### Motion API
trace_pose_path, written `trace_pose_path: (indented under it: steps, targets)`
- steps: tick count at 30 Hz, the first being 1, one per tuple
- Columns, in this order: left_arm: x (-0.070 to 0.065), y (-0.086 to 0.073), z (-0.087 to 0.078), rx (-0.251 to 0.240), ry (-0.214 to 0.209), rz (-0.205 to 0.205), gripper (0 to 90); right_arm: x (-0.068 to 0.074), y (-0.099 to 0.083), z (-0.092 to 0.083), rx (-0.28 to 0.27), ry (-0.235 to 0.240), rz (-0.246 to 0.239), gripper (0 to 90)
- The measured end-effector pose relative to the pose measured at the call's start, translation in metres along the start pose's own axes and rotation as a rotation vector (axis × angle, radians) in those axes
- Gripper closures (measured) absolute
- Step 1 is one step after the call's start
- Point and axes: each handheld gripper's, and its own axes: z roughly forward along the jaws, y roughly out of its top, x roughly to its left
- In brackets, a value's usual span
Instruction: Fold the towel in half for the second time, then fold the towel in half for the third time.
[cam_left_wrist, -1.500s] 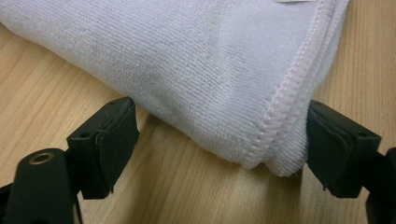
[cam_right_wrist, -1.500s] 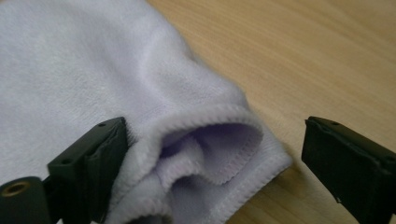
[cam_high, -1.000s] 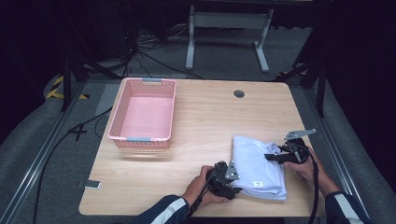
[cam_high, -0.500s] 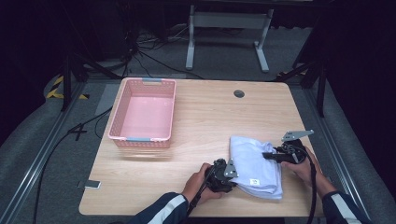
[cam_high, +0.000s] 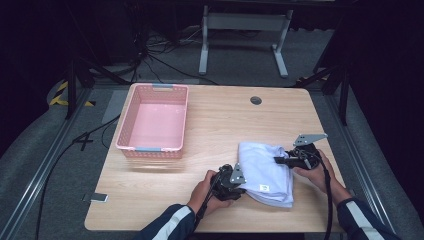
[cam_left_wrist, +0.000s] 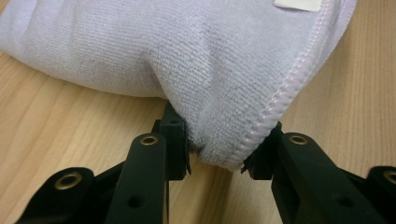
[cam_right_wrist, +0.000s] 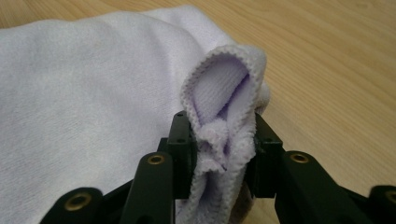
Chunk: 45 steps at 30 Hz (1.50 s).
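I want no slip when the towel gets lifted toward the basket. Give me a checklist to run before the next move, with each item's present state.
1. Left gripper clamped on the white towel: ok; the jaws have just closed and pinch a stitched corner.
2. Right gripper clamped on the towel: ok; the jaws have just closed on a bunched edge.
3. Depth of each bite: not ok; both hold only the very edge.
4. Towel stays folded: cannot tell; the layers near the right gripper look loose.
5. Pink basket ready to receive: ok; nothing lies inside it.
6. Path over the table to the basket: ok; bare wood between.
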Motion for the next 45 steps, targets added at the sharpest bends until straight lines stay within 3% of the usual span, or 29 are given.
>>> trace_pose_path:
  steps: [23,37,45]
  targets:
    - [0.02,-0.019,-0.053,-0.044,0.125,-0.068,66.8,0.019,0.064,0.027,-0.055,0.034,-0.08,67.3]
    - [0.038,-0.031,-0.089,-0.067,0.202,-0.098,66.8,0.032,0.111,0.049,-0.081,0.071,-0.127,67.3]
    - [0.056,-0.037,-0.113,-0.096,0.276,-0.118,66.9,0.038,0.136,0.059,-0.109,0.076,-0.139,67.3]
